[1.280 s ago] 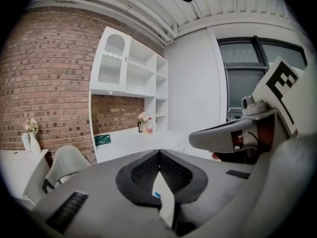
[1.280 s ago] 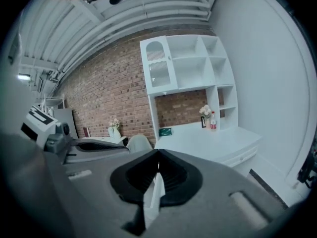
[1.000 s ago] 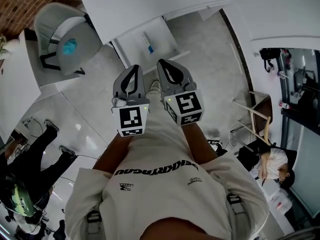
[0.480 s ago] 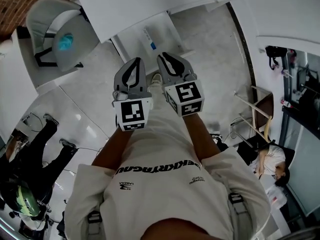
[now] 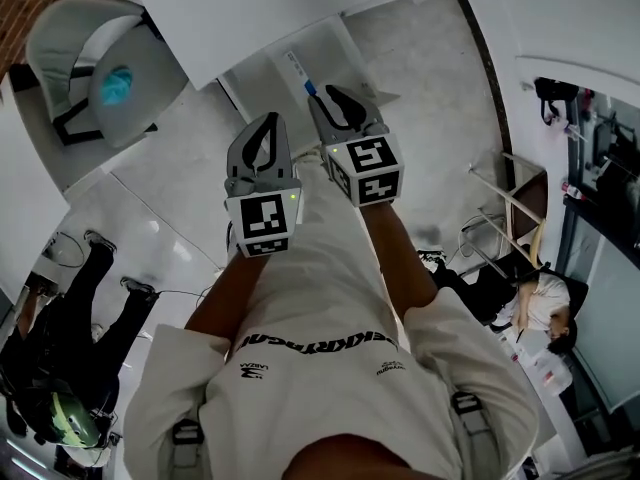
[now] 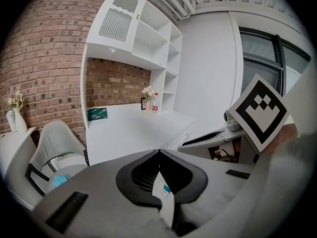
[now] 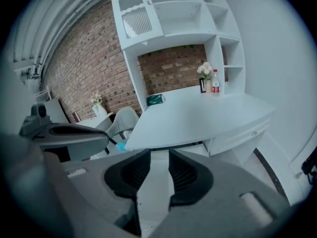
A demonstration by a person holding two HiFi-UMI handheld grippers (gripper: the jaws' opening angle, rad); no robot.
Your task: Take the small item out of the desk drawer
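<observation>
Currently: approach phase, item not yet gripped. The drawer [image 5: 335, 53] stands pulled out from under the desk [image 5: 250, 8], so its inside is open from above. The small item [image 5: 297, 72], white with a blue end, lies on the drawer's floor, untouched.

Right gripper [image 5: 330, 94]: held ahead of the left, nose angled down at the drawer, tips just beside the item's blue end in the head view. Its jaws have just been opening and stand spread. Only white drawer surface shows through the gap, with nothing between the pads. Judgement: opened in advance so the jaws can straddle the item.

Left gripper [image 5: 267, 120]: held alongside, slightly back, short of the drawer. Its jaw tips are pressed together and hold nothing. A white strip with a blue patch shows through the slit behind the tips. I read it as the item seen beyond, not gripped. Judgement: this hand is idle, kept closed and clear of the right one's path.

Next need: lower the right tips to either side of the item, then close. Risk: the item lies low, so the pads may slide over it.
</observation>
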